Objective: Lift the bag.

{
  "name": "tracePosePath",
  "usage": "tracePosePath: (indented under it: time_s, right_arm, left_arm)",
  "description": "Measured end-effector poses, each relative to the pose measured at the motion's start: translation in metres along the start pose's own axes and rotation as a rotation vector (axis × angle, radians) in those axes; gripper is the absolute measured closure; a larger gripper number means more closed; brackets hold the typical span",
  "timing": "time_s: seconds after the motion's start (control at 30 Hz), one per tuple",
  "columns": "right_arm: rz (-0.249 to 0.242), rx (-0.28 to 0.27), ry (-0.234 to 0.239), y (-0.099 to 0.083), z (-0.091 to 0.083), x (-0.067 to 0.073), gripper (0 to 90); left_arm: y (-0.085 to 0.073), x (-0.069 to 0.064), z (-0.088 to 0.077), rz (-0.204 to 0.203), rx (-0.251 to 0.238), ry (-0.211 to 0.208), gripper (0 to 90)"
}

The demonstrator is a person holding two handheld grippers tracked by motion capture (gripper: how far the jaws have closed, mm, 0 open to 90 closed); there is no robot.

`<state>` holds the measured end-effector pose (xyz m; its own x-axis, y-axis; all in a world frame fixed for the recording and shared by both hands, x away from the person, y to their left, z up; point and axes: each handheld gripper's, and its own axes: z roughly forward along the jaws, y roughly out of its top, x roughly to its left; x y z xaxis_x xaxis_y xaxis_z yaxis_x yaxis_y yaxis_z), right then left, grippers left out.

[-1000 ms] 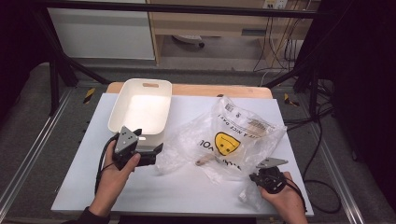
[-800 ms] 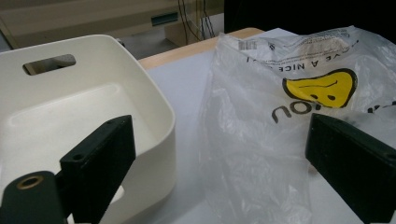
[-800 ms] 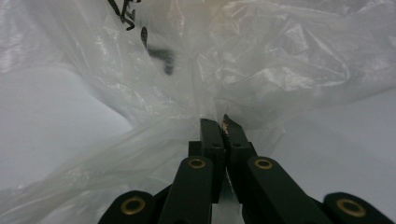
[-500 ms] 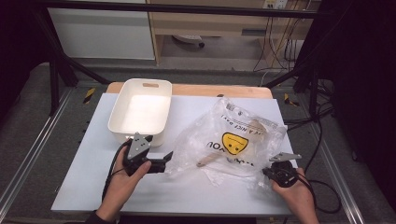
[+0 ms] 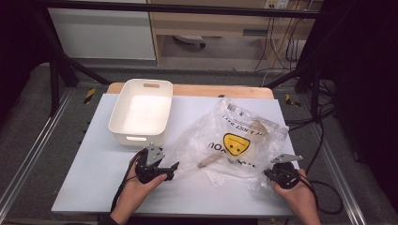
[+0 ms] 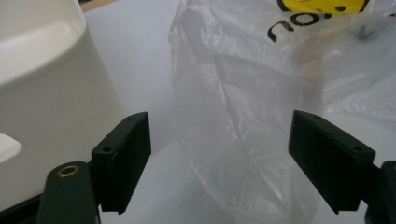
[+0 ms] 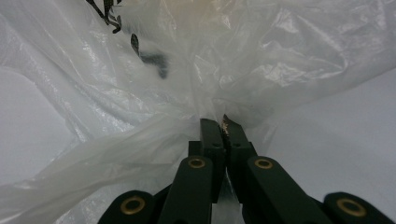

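Since the earlier frames, the left gripper has come down from beside the white tub to the near-left edge of the plastic bag and now sits low on the tabletop. Its jaws have just been closing but stand spread, with a fold of bag film between them; neither pad presses on it. The right gripper has shifted slightly outward at the bag's near-right corner, and its jaws are pressed together, pinching a gathered bunch of film.

The bag lies crumpled at the centre-right of the tabletop, printed face up, just beside the tub. A pale stick-like item shows inside it near the left edge; what it is cannot be told.

Step in hand, as judged: take a second hold on the bag's left edge.

1. Hold the right pinch fixed to keep the film taut.
2. Advance the left gripper until the fold sits deep between the pads, not at the tips.
3. Close fully on one layer bunch; thin film slips readily.
4. Keep the left jaws apart from the tub wall.
5. Lift only after both holds are firm.
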<state>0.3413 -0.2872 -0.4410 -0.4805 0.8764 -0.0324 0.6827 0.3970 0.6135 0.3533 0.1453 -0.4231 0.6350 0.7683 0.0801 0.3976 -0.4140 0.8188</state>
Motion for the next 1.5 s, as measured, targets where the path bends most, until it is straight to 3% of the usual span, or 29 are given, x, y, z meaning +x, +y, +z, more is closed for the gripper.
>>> tracePosePath:
  time_s: [0.1,0.2,0.3,0.53,0.7,0.77,0.83,0.93,1.03,1.17,1.33,1.5]
  right_arm:
    - [0.000,0.001,0.002,0.000,0.000,0.000,90.0]
    - [-0.001,0.000,0.003,0.000,0.000,0.000,90.0]
    - [-0.002,0.000,0.003,-0.001,0.000,0.000,90.0]
    - [-0.002,-0.001,0.006,-0.001,0.000,0.000,90.0]
    - [-0.002,-0.005,0.001,-0.001,0.000,0.001,90.0]
    - [0.000,-0.006,0.002,-0.001,0.000,0.001,90.0]
    - [0.001,-0.008,0.003,-0.001,0.000,0.002,90.0]
    - [0.004,-0.013,0.010,-0.002,0.000,0.002,90.0]
    - [0.006,-0.016,0.021,-0.001,0.000,0.003,90.0]
    - [0.006,-0.021,0.030,-0.001,0.001,0.004,90.0]
    - [0.006,-0.027,0.034,0.000,0.002,0.005,90.0]
    - [0.010,-0.034,0.041,-0.001,0.002,0.005,90.0]
  left_arm:
    - [-0.005,0.004,0.007,-0.008,0.024,0.011,23.4]
    - [-0.008,0.009,0.013,-0.033,0.032,-0.004,24.4]
    - [-0.009,0.009,0.019,-0.023,0.051,-0.007,24.9]
    - [-0.012,0.009,0.032,-0.030,0.084,-0.035,24.0]
    - [-0.013,0.008,0.041,-0.049,0.089,-0.069,22.9]
    - [-0.013,0.007,0.046,-0.056,0.106,-0.101,24.1]
    - [-0.012,0.005,0.047,-0.037,0.108,-0.095,26.8]
    - [-0.011,0.002,0.048,-0.028,0.094,-0.122,48.3]
    - [-0.010,-0.005,0.048,0.017,0.093,-0.136,61.8]
    - [-0.008,-0.010,0.047,0.015,0.104,-0.202,80.1]
    - [-0.008,-0.017,0.041,0.003,0.144,-0.272,89.0]
    - [-0.010,-0.032,0.027,0.056,0.191,-0.307,89.8]
